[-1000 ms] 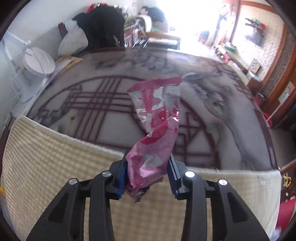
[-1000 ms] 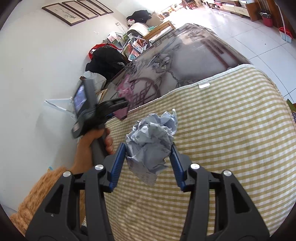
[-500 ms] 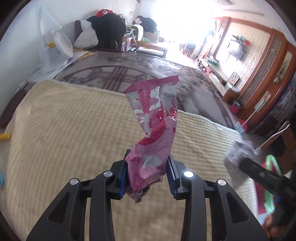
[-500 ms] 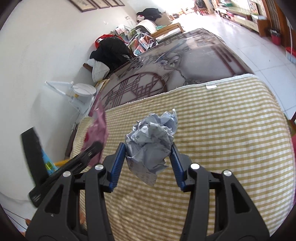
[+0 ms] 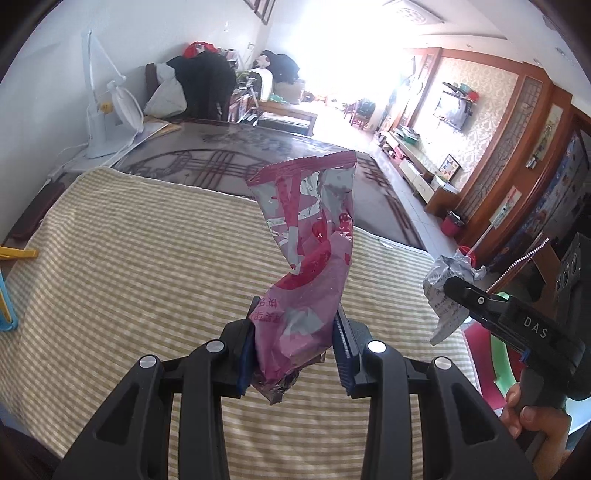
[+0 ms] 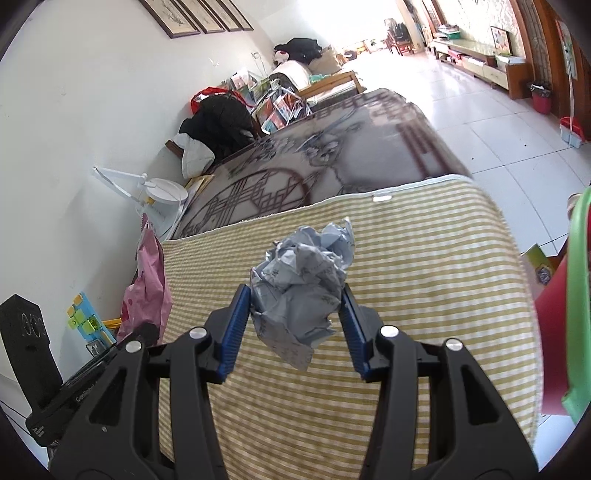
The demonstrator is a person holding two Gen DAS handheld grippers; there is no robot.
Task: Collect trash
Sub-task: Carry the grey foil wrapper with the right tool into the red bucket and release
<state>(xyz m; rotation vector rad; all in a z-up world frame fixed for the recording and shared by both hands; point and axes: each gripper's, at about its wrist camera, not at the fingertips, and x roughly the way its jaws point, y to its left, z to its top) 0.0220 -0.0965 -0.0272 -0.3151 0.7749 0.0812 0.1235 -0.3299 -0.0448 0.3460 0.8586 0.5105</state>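
A crinkled pink foil wrapper [image 5: 308, 258] is clamped in the left tool [image 5: 295, 343], a crumpled grey paper ball [image 6: 301, 280] in the right tool [image 6: 297, 325], both lifted clear above the yellow-striped cloth-covered surface [image 6: 424, 266], presumably for binning.

Two grippers are showing: the left gripper [image 5: 295, 343] and the right gripper [image 6: 297, 325]. Two pieces of trash are being held, one pink wrapper [image 5: 310, 258] and one crumpled paper ball [image 6: 303, 280]. One checked cloth [image 6: 424, 266], one white desk lamp [image 5: 107, 118] and four framed pictures [image 6: 199, 16] are also appearing.
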